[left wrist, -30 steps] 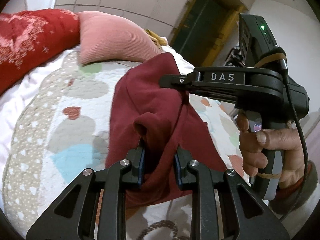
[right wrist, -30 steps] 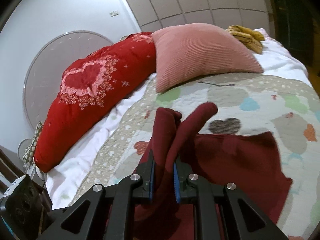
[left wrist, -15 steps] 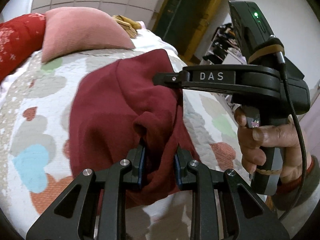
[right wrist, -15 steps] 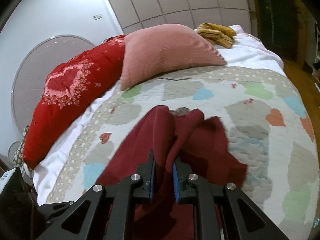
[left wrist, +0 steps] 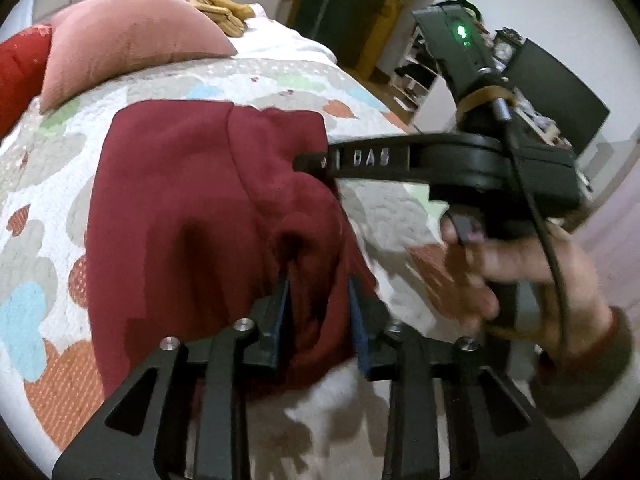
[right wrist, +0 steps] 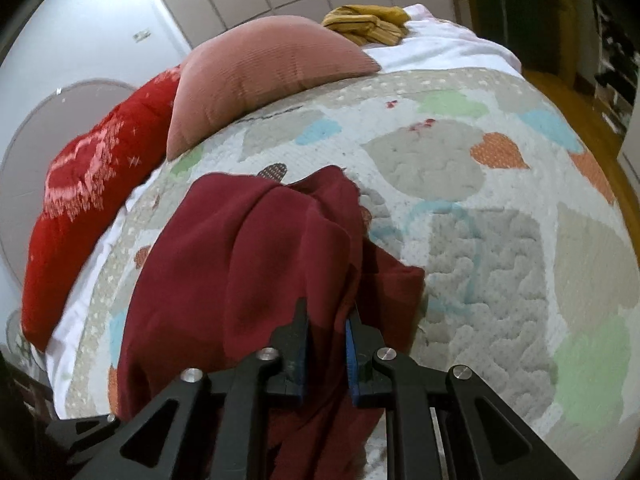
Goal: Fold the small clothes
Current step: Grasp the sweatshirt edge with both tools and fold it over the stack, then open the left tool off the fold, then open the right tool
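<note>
A dark red garment point(left wrist: 192, 200) lies spread on the quilted bed cover point(left wrist: 36, 240), folded over itself. My left gripper point(left wrist: 318, 280) is shut on a bunched edge of the garment at its near right side. My right gripper point(right wrist: 327, 316) is shut on another part of the same garment point(right wrist: 240, 264), and it shows in the left wrist view point(left wrist: 312, 162) with its tips at the garment's far right corner, held by a hand point(left wrist: 516, 268). The pinched cloth hides the inner pads of both grippers.
A pink ribbed pillow point(right wrist: 260, 76) and a red cushion point(right wrist: 80, 184) lie at the head of the bed. A yellow striped cloth point(right wrist: 368, 24) lies behind the pillow. The bed's right edge drops to a wooden floor point(right wrist: 580, 100).
Both grippers have carried the garment's edge down and to the right, laying more of it flat on the quilt. Both stay shut on the cloth.
</note>
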{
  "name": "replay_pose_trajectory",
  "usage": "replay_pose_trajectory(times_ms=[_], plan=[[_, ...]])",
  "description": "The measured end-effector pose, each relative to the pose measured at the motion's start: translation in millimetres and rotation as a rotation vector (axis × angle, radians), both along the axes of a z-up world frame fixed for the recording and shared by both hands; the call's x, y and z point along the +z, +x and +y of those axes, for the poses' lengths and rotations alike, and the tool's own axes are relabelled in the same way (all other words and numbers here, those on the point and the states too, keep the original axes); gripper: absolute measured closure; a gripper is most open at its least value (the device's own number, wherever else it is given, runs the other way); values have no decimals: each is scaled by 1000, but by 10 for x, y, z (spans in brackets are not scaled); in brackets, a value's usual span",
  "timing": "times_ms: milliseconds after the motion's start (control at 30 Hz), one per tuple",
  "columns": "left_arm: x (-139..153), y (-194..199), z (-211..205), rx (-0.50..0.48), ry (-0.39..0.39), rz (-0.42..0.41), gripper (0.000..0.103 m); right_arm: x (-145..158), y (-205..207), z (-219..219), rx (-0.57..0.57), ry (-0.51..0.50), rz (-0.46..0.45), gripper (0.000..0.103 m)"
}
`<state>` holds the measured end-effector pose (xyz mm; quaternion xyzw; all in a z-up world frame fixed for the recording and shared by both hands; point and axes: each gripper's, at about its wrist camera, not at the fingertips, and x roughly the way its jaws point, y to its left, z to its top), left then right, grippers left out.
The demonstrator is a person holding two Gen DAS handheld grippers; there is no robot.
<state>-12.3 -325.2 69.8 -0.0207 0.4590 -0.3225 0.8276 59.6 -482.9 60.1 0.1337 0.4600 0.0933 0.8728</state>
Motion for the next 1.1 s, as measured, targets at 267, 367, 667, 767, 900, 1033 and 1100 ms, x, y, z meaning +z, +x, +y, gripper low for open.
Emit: replay_pose_trajectory(times_ms=[267, 367, 667, 767, 900, 1033, 1100], plan=[[311, -229, 588, 20, 9, -112, 48, 323, -545, -151, -13, 115, -36, 52], [203, -127, 748, 95, 60, -112, 48, 315, -658, 27, 32, 131, -9, 51], [-105, -51, 838, 140, 90, -59, 48, 113, -700, 349, 68, -40, -5, 80], [-203, -57, 783, 130, 105, -37, 48, 82, -733, 232, 51, -60, -9, 82], [-263, -66, 767, 136, 123, -28, 48, -115, -757, 114, 18, 9, 22, 82], [-144, -88, 840, 158, 120, -57, 48, 22, -902, 1, -27, 61, 13, 82], [-79, -71, 881, 184, 109, -73, 48, 199, -1000, 51, -34, 19, -33, 82]])
